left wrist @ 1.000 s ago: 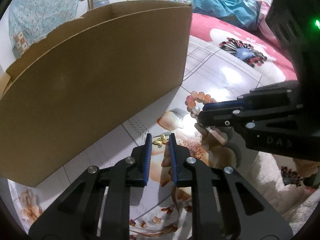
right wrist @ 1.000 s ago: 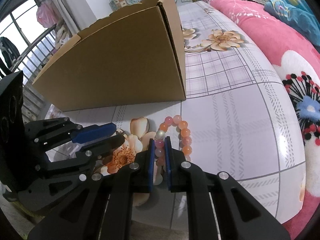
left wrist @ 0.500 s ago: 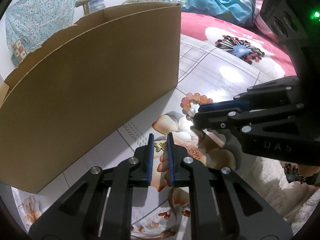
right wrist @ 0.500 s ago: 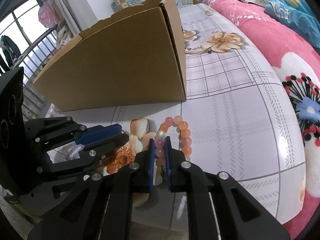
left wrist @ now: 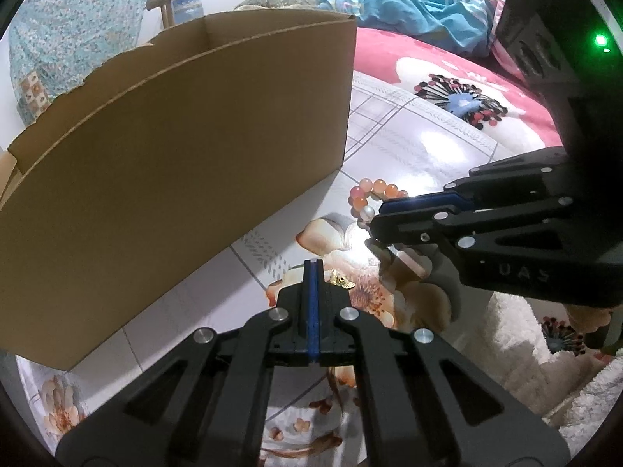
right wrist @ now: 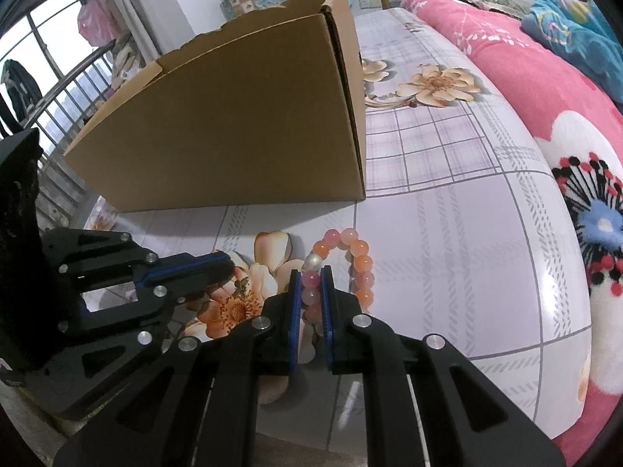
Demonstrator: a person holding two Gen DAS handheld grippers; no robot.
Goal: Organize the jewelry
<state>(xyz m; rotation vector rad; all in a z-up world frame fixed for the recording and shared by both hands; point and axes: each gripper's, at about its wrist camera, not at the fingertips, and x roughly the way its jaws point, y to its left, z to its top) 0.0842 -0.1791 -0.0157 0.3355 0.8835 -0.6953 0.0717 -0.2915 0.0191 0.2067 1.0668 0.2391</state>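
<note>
My left gripper (left wrist: pixel 313 270) is closing, its blue pads meeting with nothing seen between them. A small gold butterfly charm (left wrist: pixel 342 281) lies against the outside of its right fingertip. The charm (right wrist: pixel 242 285) also shows just off the left gripper's tip (right wrist: pixel 229 268) in the right wrist view. Whether a wing is caught I cannot tell. My right gripper (right wrist: pixel 310 274) is shut on one side of a pink and orange bead bracelet (right wrist: pixel 360 262) on the flowered cloth. In the left wrist view the right gripper (left wrist: pixel 375 218) covers part of the bracelet (left wrist: pixel 375 186).
A tall open cardboard box (left wrist: pixel 175 148) stands just behind both grippers, its corner (right wrist: pixel 342 116) close to the bracelet. A pink flowered blanket (right wrist: pixel 545 89) runs along the right. White fluffy fabric (left wrist: pixel 518 334) lies at the lower right of the left wrist view.
The left gripper's jaws have closed from a narrow gap to pad against pad. The butterfly charm went from between them to beside the right finger. The right gripper kept still on the bracelet.
</note>
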